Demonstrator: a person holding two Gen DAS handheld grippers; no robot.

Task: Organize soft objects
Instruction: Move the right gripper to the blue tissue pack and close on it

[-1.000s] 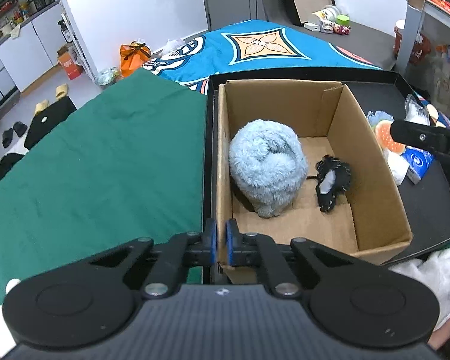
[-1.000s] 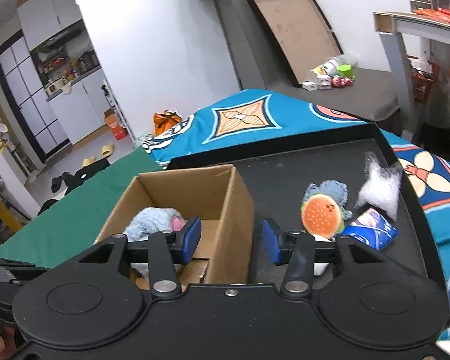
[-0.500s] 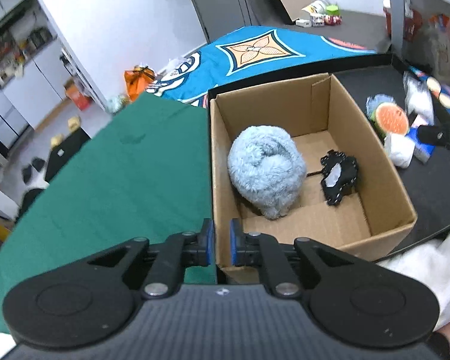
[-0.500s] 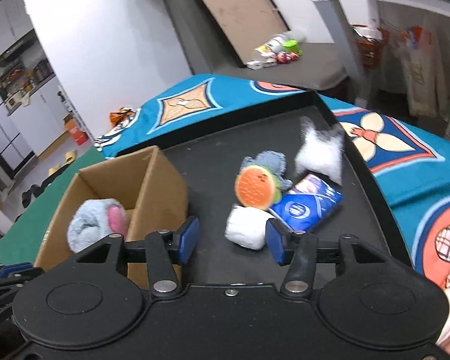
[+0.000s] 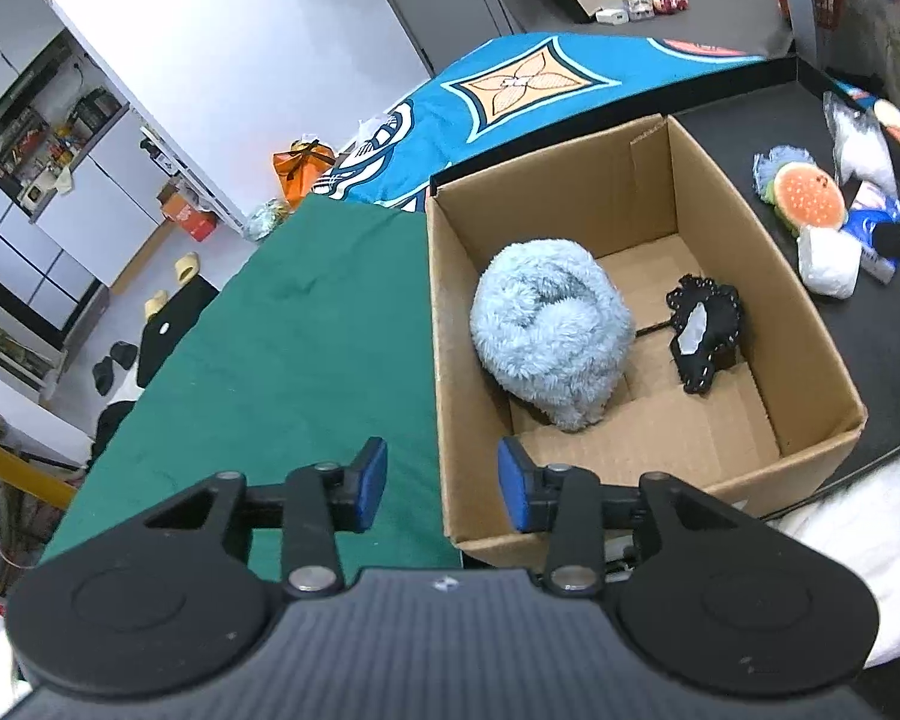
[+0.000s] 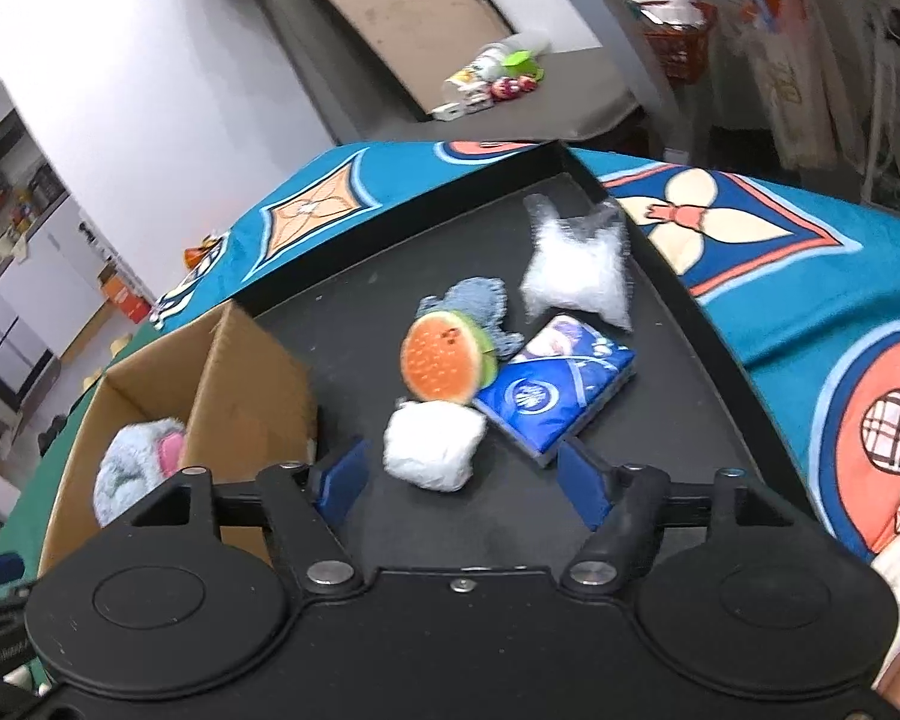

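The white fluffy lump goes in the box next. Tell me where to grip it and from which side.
Grip the white fluffy lump across its rounded middle, coming from the near side with the right gripper, probably. Its open jaws already straddle it, and the watermelon plush crowds its far side.

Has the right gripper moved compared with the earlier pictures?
Yes. The right gripper has swung from the cardboard box toward the white soft ball, its jaws opening, nothing between them.

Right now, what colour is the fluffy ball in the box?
Light blue; the fluffy ball shows best in the left wrist view.
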